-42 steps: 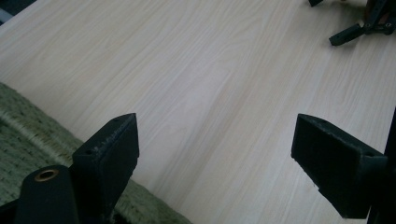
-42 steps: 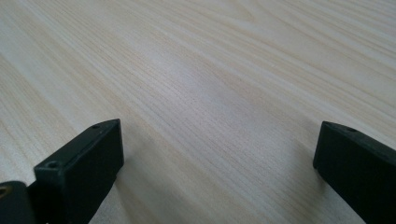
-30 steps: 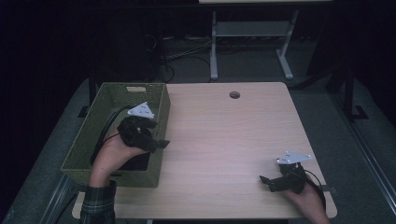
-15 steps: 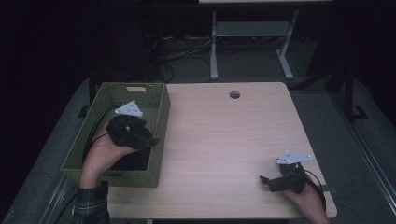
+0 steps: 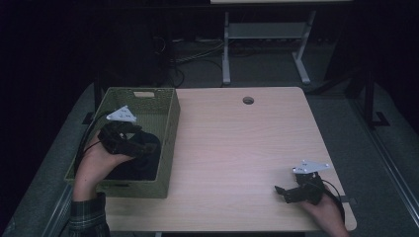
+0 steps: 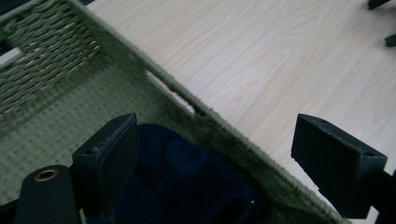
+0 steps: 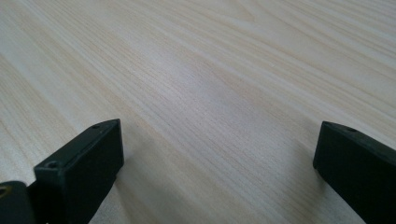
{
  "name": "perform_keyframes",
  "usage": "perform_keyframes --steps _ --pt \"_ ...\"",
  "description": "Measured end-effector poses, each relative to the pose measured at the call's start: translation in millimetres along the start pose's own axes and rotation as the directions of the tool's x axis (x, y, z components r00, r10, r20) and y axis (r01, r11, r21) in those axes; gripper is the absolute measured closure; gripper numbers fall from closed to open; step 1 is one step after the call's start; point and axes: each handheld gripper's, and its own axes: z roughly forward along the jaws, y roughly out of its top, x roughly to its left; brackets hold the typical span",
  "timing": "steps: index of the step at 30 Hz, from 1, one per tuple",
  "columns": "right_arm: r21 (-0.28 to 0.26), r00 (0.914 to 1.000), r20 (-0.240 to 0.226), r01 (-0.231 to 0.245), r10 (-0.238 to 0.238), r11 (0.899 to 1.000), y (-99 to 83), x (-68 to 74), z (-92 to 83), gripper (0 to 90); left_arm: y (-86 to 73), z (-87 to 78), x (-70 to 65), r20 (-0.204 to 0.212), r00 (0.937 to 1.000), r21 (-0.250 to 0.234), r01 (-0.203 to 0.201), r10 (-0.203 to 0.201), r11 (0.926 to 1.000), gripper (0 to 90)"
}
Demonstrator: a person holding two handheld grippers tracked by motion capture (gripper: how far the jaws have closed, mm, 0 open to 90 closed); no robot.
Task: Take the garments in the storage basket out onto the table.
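We logged the right gripper point(image 5: 289, 190) nearest the person's edge of the worktop point(image 5: 237, 148), resting low at the near right corner. Its jaws stood wide apart with bare wood grain between them, holding nothing. We judged it parked there to stay clear of the work on the other side.

Farther in, the left gripper point(image 5: 141, 148) hung over the green woven basket point(image 5: 168, 123), which sat at the worktop's left edge. The left hand point(image 5: 96, 163) came in over the near wall, presumably because the basket's open top is the one way to its contents. A dark blue cloth point(image 6: 187, 182) lay bunched on the basket floor at the near end, against the wall that faces the worktop.

In the left gripper view the jaws were spread wide and gripped nothing. One jaw was inside the basket, just beside the cloth's edge; the other stood out past the rim, over the wood. So the cloth lay between and below them, nearer the inner jaw. Whether that jaw touched the fabric we could not tell, the dark cloth merging with the black pad.

The basket's far end was bare weave, with the worktop's cable hole point(image 5: 248, 100) beyond.
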Motion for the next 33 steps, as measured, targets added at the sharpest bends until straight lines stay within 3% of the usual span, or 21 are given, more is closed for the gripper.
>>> perform_keyframes --steps 13,23,33 --pt "0.001 1.0 -0.002 0.0 0.0 1.0 0.0 0.0 0.0 1.3 -16.0 -1.9 20.8 -0.071 0.996 0.033 0.057 -0.055 0.9978 14.8" --pt "0.002 1.0 -0.001 0.001 -0.001 1.0 0.0 -0.1 0.0 1.3 -24.0 14.3 32.8 -0.086 0.9932 0.081 0.086 -0.079 0.993 14.9" --pt "0.002 1.0 0.0 0.003 -0.003 1.0 0.0 -0.4 0.2 1.3 -30.8 23.9 40.4 -0.112 0.9901 0.137 0.1 -0.085 0.9856 20.8"
